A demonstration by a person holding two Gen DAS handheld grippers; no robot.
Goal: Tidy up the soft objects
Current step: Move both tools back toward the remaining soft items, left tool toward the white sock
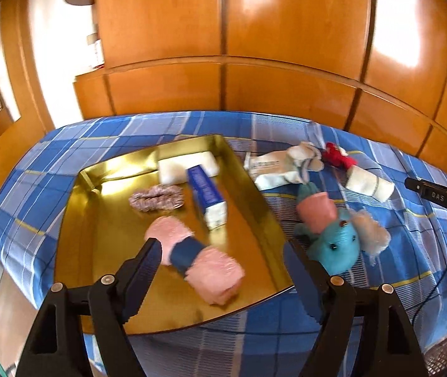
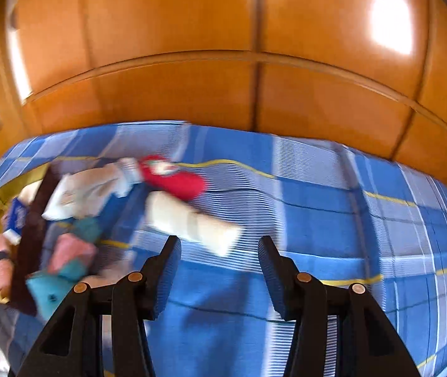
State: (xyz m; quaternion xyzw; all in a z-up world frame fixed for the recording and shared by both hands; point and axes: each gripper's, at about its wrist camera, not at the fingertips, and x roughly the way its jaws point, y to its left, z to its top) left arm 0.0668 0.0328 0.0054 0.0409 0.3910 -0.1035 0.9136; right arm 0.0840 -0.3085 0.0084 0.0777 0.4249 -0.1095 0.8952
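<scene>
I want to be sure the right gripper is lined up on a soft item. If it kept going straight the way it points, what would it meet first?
Probably the white rolled cloth, which lies just ahead of the right gripper, slightly toward its left finger. The jaws stand open and empty. The picture is blurred, so depth is uncertain; it might land on the blue checked bedcover just short of it.

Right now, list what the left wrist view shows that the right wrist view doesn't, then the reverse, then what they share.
Only the left wrist view: the open left gripper, a patterned scrunchie and a white pad in the gold tray.
Only the right wrist view: the open right gripper's own fingers, over bare bedspread.
Both: the blue plaid bedspread, teal plush toy, red plush, white rolled cloth, blue box, pink roll.
</scene>
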